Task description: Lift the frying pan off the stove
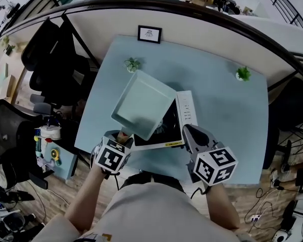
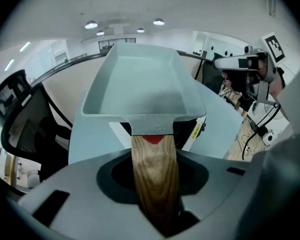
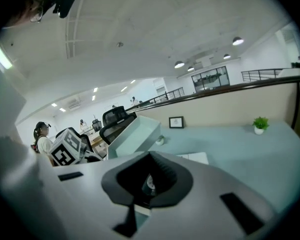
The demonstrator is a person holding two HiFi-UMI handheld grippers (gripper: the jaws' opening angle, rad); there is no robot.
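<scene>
A square pale-teal frying pan (image 1: 141, 105) with a wooden handle (image 1: 124, 133) hangs tilted in the air above the black stove (image 1: 172, 130). My left gripper (image 1: 122, 135) is shut on that handle at the table's front edge. In the left gripper view the handle (image 2: 154, 179) runs between the jaws up to the pan (image 2: 140, 84), with the stove (image 2: 190, 129) below it. My right gripper (image 1: 188, 129) hovers over the stove's front right corner, jaws together and holding nothing. The right gripper view shows the gripper (image 3: 147, 156) and the raised pan (image 3: 135, 134) to its left.
The stove's white control strip (image 1: 186, 109) lies on the light-blue table (image 1: 227, 115). Two small potted plants (image 1: 133, 64) (image 1: 243, 74) and a framed picture (image 1: 149, 34) stand at the far side. Black office chairs (image 1: 55, 59) and a cluttered cart (image 1: 50, 145) are on the left.
</scene>
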